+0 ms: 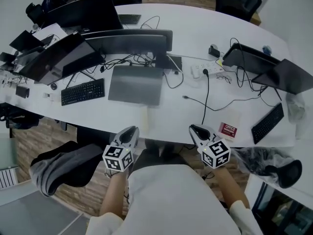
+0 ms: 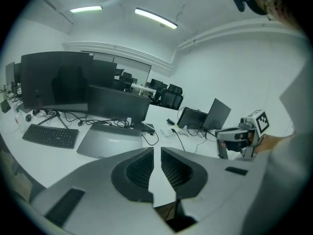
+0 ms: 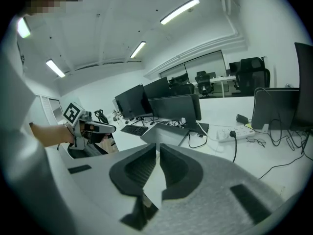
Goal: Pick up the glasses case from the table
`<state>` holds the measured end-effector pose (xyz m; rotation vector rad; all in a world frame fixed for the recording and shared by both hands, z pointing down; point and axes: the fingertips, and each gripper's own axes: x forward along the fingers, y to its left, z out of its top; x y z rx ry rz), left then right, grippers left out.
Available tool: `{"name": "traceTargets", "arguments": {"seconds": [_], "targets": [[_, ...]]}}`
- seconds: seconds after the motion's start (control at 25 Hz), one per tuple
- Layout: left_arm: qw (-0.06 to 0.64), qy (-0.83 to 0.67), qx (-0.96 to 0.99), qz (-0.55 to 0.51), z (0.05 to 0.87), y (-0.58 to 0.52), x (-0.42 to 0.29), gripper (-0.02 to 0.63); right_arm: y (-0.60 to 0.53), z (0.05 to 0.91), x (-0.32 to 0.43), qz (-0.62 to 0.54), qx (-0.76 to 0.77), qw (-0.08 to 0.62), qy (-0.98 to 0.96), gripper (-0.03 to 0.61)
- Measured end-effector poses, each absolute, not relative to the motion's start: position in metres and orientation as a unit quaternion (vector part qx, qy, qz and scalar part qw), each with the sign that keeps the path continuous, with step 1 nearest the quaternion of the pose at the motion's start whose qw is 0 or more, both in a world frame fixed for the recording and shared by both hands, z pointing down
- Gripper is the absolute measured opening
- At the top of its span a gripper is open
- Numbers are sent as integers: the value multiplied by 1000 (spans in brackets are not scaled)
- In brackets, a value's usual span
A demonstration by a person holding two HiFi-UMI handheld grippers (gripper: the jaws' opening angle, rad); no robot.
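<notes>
Head view: the pale glasses case lies at centre frame on the desk, just below a closed laptop.
Left gripper view: the left tool is closed and empty.
Right gripper view: the right tool is also closed and empty.

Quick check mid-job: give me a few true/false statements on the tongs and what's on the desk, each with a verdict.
1. The left tongs and the right tongs are both shut with nothing between their jaws. True.
2. The grey laptop stands open. False: its lid is closed and it lies flat on the table.
3. In the head view, a black keyboard lies just left of the laptop. True.
4. The right tongs touch the white power strip. False: they are held by the table's near edge, well apart from the strip.
</notes>
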<state>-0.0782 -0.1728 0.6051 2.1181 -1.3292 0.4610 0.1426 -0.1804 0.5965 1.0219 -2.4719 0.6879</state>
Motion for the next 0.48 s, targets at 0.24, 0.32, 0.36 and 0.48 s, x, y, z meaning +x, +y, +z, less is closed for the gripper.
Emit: {"name": "traceTargets", "arguments": {"seconds": [0.24, 0.32, 0.36, 0.48], "targets": [[327, -476, 792, 198, 629, -183, -73, 268, -182, 606, 145, 260, 378, 192, -868, 23], [336, -464, 792, 211, 638, -187, -70, 333, -185, 608, 146, 262, 383, 194, -864, 23], [342, -460, 791, 215, 642, -189, -69, 348, -186, 609, 146, 263, 386, 196, -862, 23], [361, -452, 784, 225, 656, -195, -72, 358, -189, 611, 143, 269, 394, 198, -856, 23]]}}
